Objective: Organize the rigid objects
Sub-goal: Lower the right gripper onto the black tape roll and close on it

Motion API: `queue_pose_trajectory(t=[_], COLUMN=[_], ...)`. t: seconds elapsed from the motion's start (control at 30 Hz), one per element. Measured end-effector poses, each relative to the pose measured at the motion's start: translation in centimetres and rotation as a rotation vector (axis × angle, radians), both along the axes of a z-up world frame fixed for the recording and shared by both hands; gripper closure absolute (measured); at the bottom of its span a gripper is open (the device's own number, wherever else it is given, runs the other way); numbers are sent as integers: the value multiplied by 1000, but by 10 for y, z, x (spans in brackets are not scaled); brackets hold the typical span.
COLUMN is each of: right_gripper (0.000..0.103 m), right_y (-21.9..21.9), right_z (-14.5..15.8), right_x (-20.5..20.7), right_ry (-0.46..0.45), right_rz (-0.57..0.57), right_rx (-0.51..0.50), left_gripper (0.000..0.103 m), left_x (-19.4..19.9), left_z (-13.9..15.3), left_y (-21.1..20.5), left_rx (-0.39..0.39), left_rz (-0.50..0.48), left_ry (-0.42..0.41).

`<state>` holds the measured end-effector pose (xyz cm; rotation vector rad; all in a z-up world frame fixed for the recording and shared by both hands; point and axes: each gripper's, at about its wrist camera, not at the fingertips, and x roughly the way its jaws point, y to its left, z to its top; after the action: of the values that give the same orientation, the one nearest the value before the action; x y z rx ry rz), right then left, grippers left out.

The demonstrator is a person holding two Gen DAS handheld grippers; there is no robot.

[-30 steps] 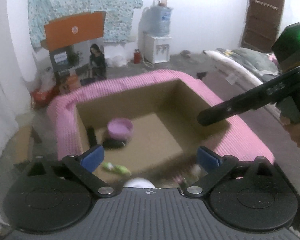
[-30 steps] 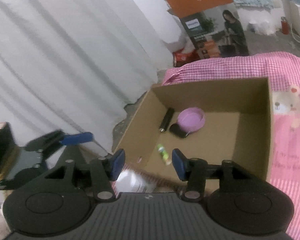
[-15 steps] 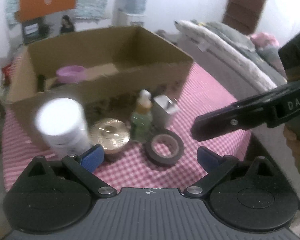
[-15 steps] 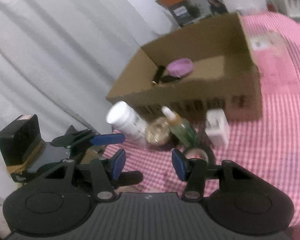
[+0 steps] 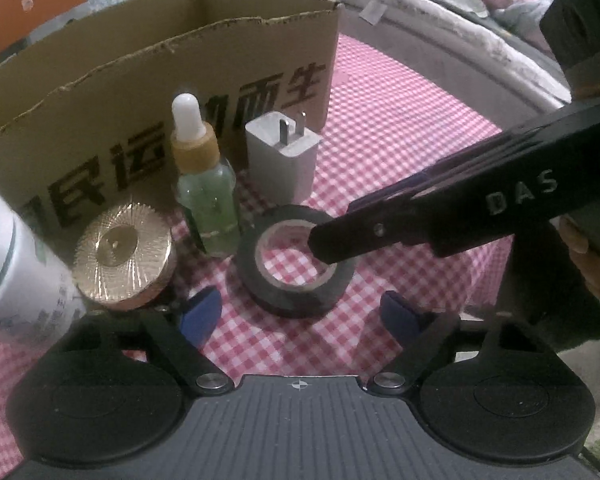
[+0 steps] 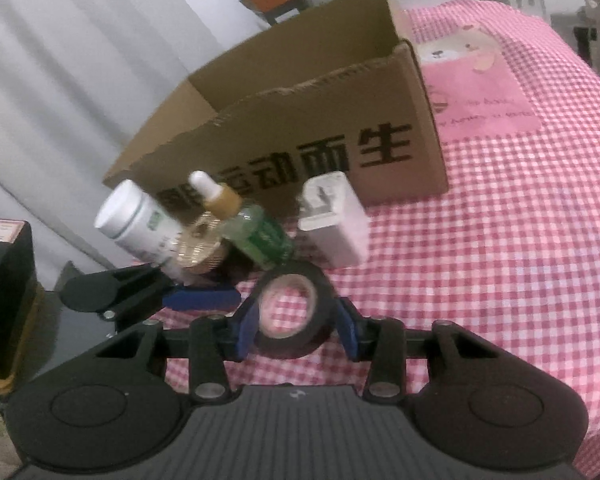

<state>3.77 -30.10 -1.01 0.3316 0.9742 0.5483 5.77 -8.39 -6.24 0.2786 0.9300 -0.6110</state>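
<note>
My right gripper [image 6: 296, 326] is down over the tape [image 6: 293, 312], jaws closing with the roll between the blue pads [image 6: 247, 326]; they look right against its sides, though I can't tell if they're pressing yet. The tape lies flat on the checked cloth [image 6: 500, 240], hole up, so I'm taking it across its outer wall. My left gripper [image 5: 300, 314] hangs just short of the same roll, jaws wide but closing on nothing; I judge it's heading for one of the neighbours. Those stand in a row against the box [image 5: 148, 92]: white bottle [image 5: 12, 264], gold lid [image 5: 124, 252], dropper bottle [image 5: 206, 196], charger [image 5: 280, 160] with its prongs up, all waiting, I'd say, to go into the box like the tape. Bold black Chinese characters run across the box front; I can make out "而生" at the end. "DAS" is stamped on the right gripper's finger as the left camera sees it. The bottle labels are too blurred to read.
</note>
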Motion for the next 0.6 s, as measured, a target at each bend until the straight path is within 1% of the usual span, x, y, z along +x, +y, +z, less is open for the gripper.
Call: queue_pose_trajectory(t=[0.1, 0.17, 0.23, 0.33, 0.5, 0.6], right_gripper=[62, 72, 75, 76, 76, 76], right_y=[2, 3, 4, 4, 1, -1], right_z=[-7, -11, -13, -14, -13, -14], right_x=[7, 12, 16, 17, 12, 3], right_ry=[-2, -5, -5, -9, 18, 33], right_rz=[-1, -2, 0, 8, 31, 53], right_rx=[-18, -16, -1, 2, 18, 24], left_gripper=[19, 21, 23, 24, 24, 24], left_x=[3, 3, 1, 1, 0, -10], left_z=[0, 1, 2, 4, 5, 4], left_y=[-4, -7, -9, -10, -4, -3], left_rx=[7, -1, -13, -21, -66, -50], left_rz=[-1, 1, 0, 10, 19, 2], left_ry=[-11, -12, -8, 3, 58, 60])
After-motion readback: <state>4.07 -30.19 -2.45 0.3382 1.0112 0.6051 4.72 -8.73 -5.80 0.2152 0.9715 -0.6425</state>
